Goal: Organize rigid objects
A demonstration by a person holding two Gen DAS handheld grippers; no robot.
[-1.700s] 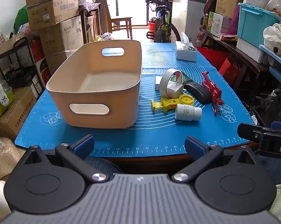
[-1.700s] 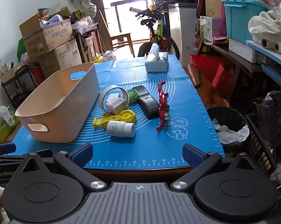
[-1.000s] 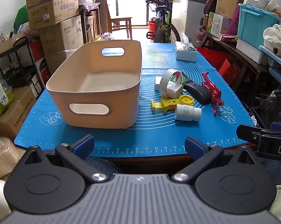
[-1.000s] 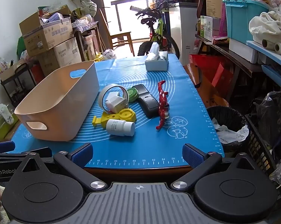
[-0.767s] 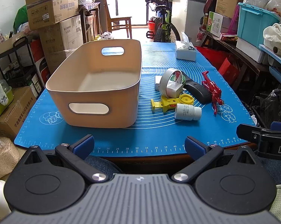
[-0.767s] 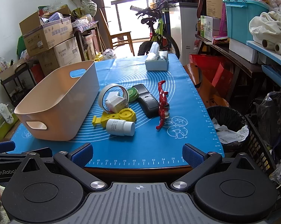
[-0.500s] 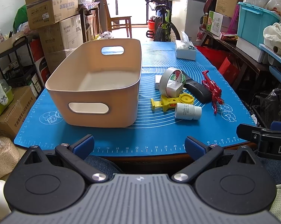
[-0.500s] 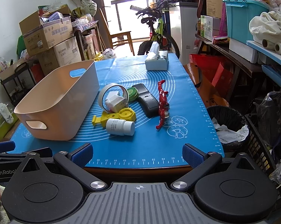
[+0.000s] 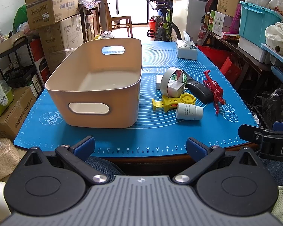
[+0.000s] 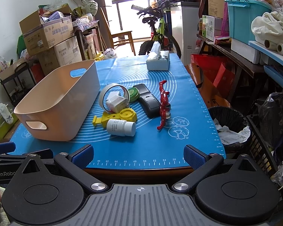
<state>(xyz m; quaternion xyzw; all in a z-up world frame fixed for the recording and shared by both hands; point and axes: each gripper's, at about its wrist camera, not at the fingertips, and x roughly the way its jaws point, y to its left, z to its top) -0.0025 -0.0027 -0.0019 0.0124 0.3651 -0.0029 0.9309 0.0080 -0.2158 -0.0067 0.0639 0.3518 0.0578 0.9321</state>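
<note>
Blue pads on your left gripper [image 9: 140, 145] sit spread wide, nothing between them, held at the near edge of the blue mat [image 9: 160, 131]. Your right gripper [image 10: 138, 155] is the same: fingers apart, empty, at the near edge. Closest to you on the mat, a white pill bottle [image 10: 121, 127] lies on its side, touching a yellow plastic piece [image 10: 116, 117] behind it. Left of both stands the beige bin [image 9: 96, 86], empty. Behind the yellow piece, a tape roll [image 10: 113, 98] stands on edge with a white plug [image 10: 114, 101] inside its ring. Right of that: green disc [image 10: 133, 93], black mouse [image 10: 149, 101], red figurine [image 10: 164, 103] lying flat. Far end, 1 tissue box [image 10: 158, 60].
</note>
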